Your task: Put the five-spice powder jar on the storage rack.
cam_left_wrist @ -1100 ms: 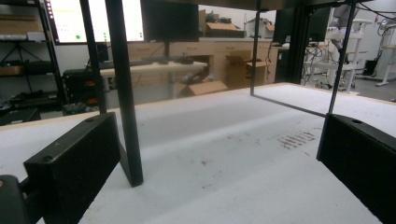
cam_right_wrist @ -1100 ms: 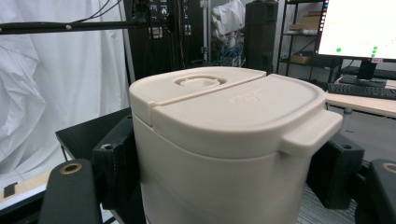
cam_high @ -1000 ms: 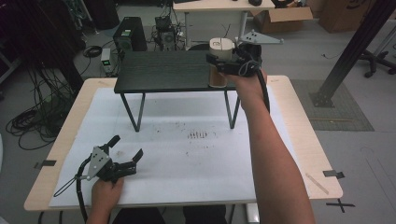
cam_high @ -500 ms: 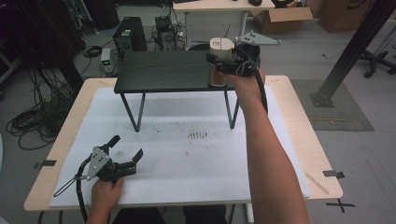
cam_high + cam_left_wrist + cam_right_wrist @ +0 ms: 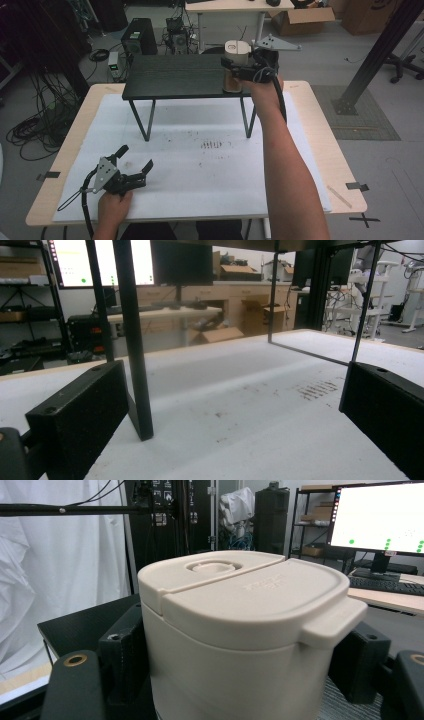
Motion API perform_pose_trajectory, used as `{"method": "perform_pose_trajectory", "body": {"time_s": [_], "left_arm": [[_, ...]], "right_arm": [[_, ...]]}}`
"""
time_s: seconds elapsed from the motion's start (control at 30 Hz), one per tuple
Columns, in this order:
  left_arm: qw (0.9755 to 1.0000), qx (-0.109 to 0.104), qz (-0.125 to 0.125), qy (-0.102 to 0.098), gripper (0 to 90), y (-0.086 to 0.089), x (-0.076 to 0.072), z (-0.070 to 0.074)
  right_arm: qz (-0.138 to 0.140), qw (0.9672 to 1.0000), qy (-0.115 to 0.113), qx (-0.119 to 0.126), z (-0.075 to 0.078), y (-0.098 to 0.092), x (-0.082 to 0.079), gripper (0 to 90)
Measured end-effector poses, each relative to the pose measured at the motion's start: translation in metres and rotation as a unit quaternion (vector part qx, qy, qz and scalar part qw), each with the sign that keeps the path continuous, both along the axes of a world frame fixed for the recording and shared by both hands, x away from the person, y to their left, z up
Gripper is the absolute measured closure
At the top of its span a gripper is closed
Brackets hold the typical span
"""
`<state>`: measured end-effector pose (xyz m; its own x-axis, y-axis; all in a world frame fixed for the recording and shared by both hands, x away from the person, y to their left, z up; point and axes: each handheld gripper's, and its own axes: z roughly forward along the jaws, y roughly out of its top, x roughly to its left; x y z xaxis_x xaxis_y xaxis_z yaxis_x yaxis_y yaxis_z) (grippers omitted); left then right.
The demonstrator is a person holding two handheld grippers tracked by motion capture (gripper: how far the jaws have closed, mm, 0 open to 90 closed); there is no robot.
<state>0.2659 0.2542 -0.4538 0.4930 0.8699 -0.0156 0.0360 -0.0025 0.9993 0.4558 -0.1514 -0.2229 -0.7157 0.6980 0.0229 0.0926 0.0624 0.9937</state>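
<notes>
A cream lidded container (image 5: 236,50) stands on the right end of a small black table (image 5: 175,76). My right gripper (image 5: 234,74) reaches over that end and is shut on the container's body. In the right gripper view the container (image 5: 240,610) sits upright between the two black jaws, its tabbed lid closed, with my right gripper (image 5: 241,675) pressing both sides. My left gripper (image 5: 135,157) rests open on the white sheet near the front left, nothing between its fingers. In the left gripper view my left gripper (image 5: 230,440) faces a leg (image 5: 132,340) of the black table.
The black table stands on thin legs on a white sheet (image 5: 200,170) that covers a wooden table (image 5: 320,120). Faint dark marks (image 5: 212,145) dot the sheet's middle. Cardboard boxes, cables, computers and a black post stand on the floor beyond.
</notes>
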Motion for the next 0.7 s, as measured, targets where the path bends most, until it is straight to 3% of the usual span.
{"method": "perform_pose_trajectory", "body": {"time_s": [0.3, 0.43, 0.7], "left_arm": [[1.0, -0.001, 0.0, 0.001, 0.2, 0.0, 0.0001, 0.0], [1.0, 0.0, 0.0, 0.0, 0.2, 0.0002, 0.0002, 0.0001], [1.0, 0.0, 0.0, 0.002, 0.2, 0.0003, 0.0004, 0.0001]], "right_arm": [[0.0, 1.0, 0.004, 0.005, -0.0004, -0.0003, 0.0001, 23.3], [-0.005, 0.9998, 0.008, 0.017, -0.0006, -0.0018, 0.0001, 18.0], [-0.008, 0.9996, 0.022, 0.013, -0.0037, -0.0046, -0.002, 12.9]]}}
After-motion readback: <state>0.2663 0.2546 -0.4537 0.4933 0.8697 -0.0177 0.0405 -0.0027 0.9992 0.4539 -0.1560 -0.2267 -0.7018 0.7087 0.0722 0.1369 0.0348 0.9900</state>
